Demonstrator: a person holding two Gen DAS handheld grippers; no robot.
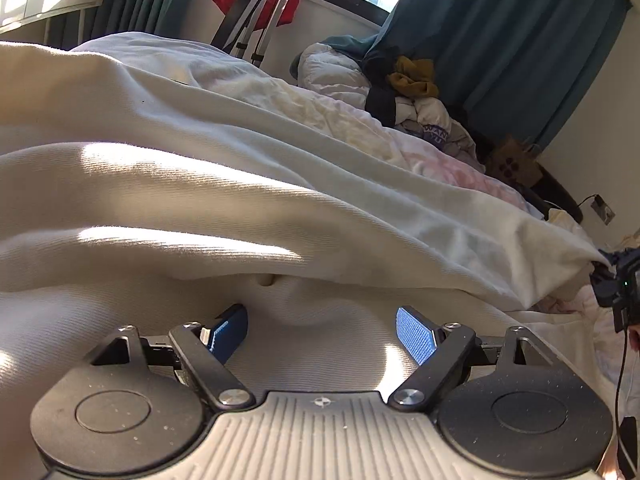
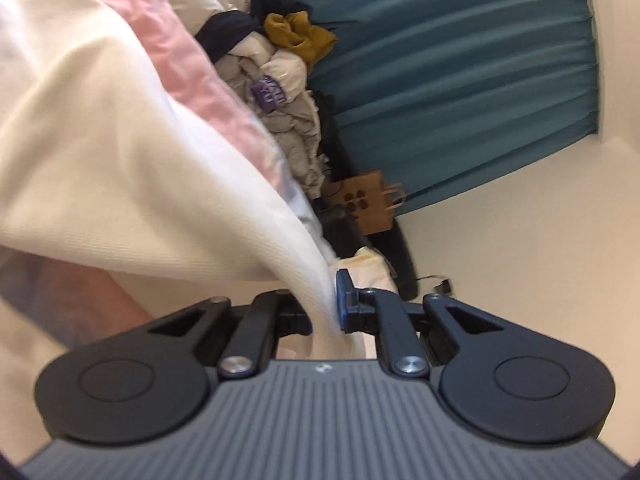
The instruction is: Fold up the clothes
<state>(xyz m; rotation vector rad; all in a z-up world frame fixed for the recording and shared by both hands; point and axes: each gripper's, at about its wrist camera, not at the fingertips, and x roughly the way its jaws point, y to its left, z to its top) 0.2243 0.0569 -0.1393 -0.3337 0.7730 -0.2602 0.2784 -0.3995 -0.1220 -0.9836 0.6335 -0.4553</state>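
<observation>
A large cream ribbed garment lies in soft folds over the bed and fills the left wrist view. My left gripper is open, its blue pads wide apart with cream cloth bulging between them. In the right wrist view my right gripper is shut on an edge of the same cream garment, which rises from the jaws to the upper left. The right gripper also shows at the right edge of the left wrist view, pinching the garment's corner.
A pile of clothes with mustard, navy and grey pieces lies at the far end of the bed, also seen in the right wrist view. Teal curtains, a brown paper bag, a pink sheet, a metal stand.
</observation>
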